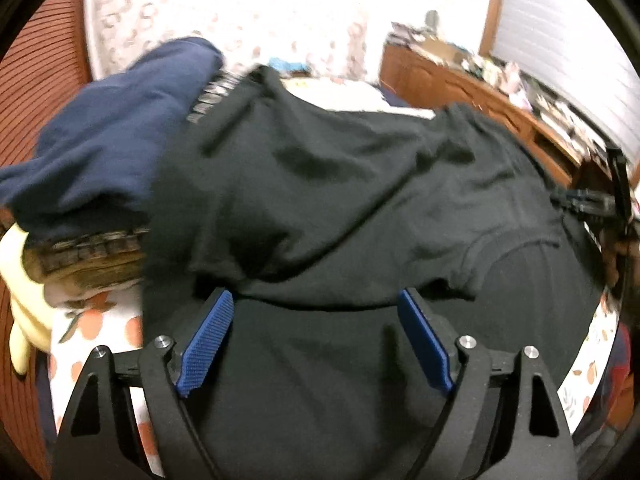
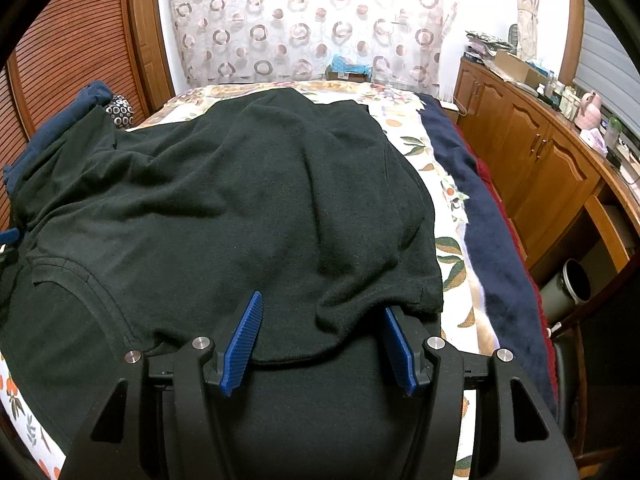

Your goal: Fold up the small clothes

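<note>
A: Start at the left. What lies there?

B: In the left wrist view, a navy garment [image 1: 108, 136] is heaped at the far left, on top of a stack of folded things. Below it a pale yellow soft item [image 1: 24, 320] hangs at the edge. The picture is blurred there, so I cannot say what it is.

A: And the black shirt?

B: The black shirt [image 1: 340, 184] lies spread over the fruit-print bedsheet [image 1: 92, 328], its upper layer folded back toward the camera. One edge of it touches the navy heap.

A: The left gripper?

B: The left gripper [image 1: 316, 304] stands with its blue pads [image 1: 208, 340] spread wide just over the shirt's folded edge, pinching nothing.

A: Further right?

B: In the right wrist view the same black shirt [image 2: 240, 200] covers the middle of the bed. The right gripper [image 2: 320, 312] has its jaws apart too; the folded hem lies between the pads [image 2: 244, 340], but they do not press it.

A: Beyond that?

B: A dark blue blanket [image 2: 492, 240] runs along the bed's right side, then wooden cabinets [image 2: 532, 152] with a cluttered top, and a grey bin [image 2: 572, 284] on the floor.
</note>
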The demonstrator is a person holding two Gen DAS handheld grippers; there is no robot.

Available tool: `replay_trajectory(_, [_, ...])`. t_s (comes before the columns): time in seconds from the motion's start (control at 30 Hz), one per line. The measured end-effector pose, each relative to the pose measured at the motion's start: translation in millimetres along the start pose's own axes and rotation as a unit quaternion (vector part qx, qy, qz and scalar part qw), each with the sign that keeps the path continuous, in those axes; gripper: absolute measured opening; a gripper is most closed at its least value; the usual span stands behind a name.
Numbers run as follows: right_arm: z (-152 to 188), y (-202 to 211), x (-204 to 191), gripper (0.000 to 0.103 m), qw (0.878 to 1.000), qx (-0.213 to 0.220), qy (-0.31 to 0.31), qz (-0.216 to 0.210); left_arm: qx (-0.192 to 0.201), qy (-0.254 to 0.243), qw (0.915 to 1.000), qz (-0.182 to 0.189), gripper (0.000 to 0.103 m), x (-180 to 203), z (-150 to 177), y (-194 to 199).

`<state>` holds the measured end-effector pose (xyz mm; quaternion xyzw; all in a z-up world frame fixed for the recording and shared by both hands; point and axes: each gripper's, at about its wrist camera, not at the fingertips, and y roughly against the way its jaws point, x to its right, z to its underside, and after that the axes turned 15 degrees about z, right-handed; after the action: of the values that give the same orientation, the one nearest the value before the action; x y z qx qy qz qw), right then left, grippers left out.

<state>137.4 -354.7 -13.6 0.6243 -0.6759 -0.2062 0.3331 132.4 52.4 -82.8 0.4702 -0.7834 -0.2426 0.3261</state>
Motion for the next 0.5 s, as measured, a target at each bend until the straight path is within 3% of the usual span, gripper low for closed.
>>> replay_trajectory(0.17, [0,0,1,0.061,1.000,0.000,0.000,0.000,0.030,0.036,0.9988,-0.012,0.081,-16,-1,20])
replay_trajectory(0.27, [0,0,1,0.061,1.000,0.000,0.000,0.000,0.036,0.043,0.9982,-0.019,0.069,-22,-4,22])
replay_trajectory(0.33, [0,0,1,0.061,1.000,0.000,0.000,0.000,0.036,0.045,0.9980,-0.024,0.054,-25,-6,19])
replay_trajectory(0.5, [0,0,1,0.061,1.000,0.000,0.000,0.000,0.022,0.044,0.9978,-0.044,0.047,-34,-13,5])
